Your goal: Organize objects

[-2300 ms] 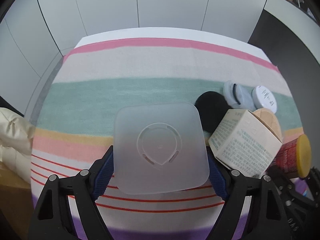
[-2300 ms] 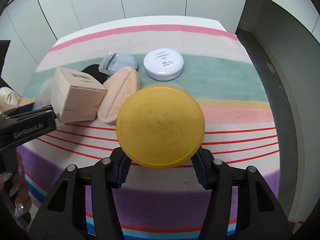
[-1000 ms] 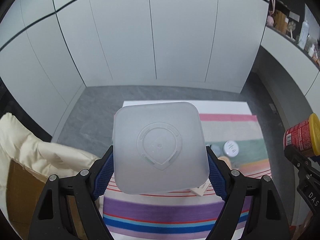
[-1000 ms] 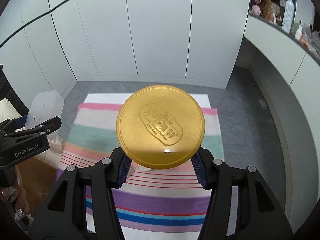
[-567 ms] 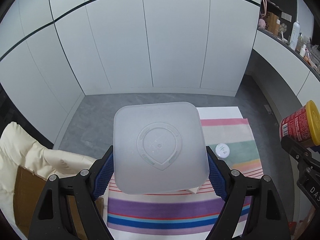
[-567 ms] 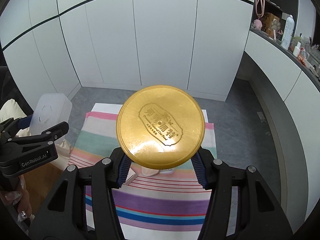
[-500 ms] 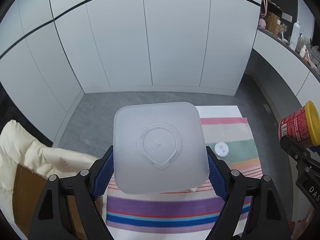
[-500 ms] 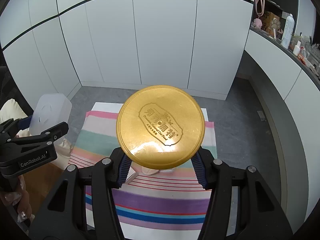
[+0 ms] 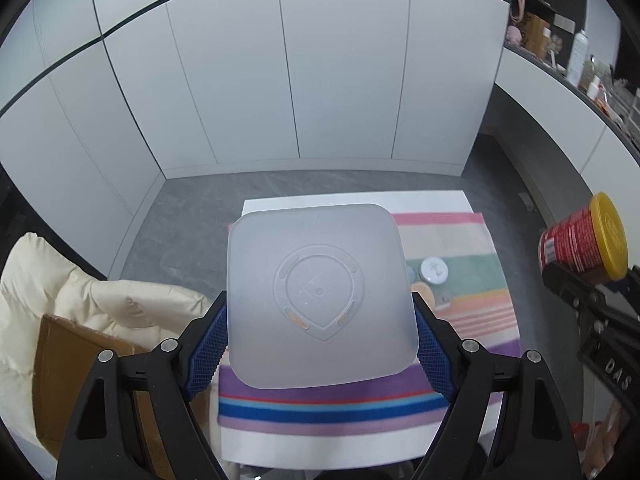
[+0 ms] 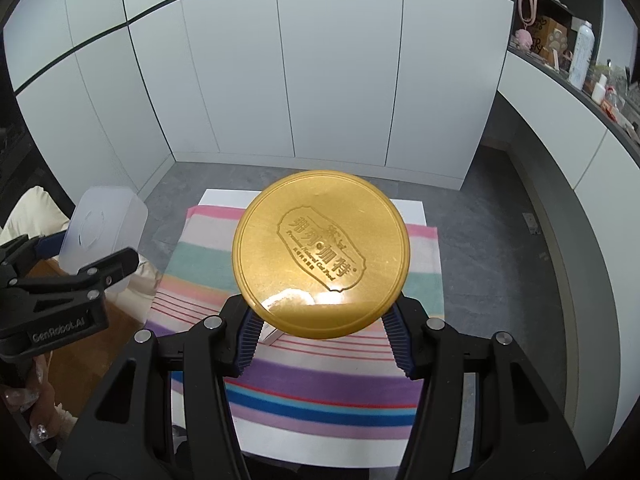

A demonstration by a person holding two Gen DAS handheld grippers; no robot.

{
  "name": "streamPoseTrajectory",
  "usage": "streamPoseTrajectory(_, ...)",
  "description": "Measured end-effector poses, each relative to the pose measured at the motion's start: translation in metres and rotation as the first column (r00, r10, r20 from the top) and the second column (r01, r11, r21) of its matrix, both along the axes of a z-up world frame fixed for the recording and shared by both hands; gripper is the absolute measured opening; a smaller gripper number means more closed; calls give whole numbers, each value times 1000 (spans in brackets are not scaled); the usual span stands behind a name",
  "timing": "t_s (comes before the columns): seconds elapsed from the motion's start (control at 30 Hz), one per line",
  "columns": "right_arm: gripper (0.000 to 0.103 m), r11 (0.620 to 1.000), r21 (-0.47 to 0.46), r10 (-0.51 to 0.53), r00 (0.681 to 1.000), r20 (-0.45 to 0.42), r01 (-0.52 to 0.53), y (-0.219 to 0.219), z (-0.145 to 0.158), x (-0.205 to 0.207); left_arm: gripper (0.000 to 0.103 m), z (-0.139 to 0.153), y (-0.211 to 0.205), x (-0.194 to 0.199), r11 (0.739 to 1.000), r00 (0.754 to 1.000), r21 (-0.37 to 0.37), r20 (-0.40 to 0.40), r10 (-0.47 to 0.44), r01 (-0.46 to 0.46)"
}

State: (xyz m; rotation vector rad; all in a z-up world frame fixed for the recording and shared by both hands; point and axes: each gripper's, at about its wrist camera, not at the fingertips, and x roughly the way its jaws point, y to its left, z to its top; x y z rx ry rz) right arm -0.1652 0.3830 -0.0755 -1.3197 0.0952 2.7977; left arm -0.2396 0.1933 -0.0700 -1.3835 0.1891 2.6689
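Observation:
My left gripper (image 9: 320,332) is shut on a translucent white square container (image 9: 320,296), held high above the table; the container also shows in the right wrist view (image 10: 102,236). My right gripper (image 10: 322,328) is shut on a red can with a gold lid (image 10: 322,254); the can also shows at the right of the left wrist view (image 9: 582,244). Far below lies the striped cloth (image 9: 472,316) on a white table (image 9: 320,448). On the cloth sit a round white compact (image 9: 434,271) and a beige puff (image 9: 422,291), partly hidden by the container.
A cream jacket (image 9: 60,280) over a brown cardboard box (image 9: 60,380) stands left of the table. White cabinet doors (image 9: 320,80) close the far side. A counter with bottles (image 10: 580,56) runs along the right. Grey floor (image 10: 500,240) surrounds the table.
Both grippers rose from just above the cloth to high over the table, each keeping its object. In the last half second they barely moved.

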Motion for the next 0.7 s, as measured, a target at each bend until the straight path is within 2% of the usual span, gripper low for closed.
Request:
streamPoseTrajectory(0.3,56,999,-17,-34,999,-11,34,2,9,50,84,19,-14,54,1000,1000,2,-10,-24,24)
streamPoseTrajectory(0.5,56,999,-13,-41,999,6,41,-1,9,81,84,27,-22,93,998,999,-49,-41,-27,25)
streamPoseTrajectory(0.7,56,999,-9,-42,999,4,42,-5,11,113,84,26,-37,125,1000,1000,-17,-21,-5,4)
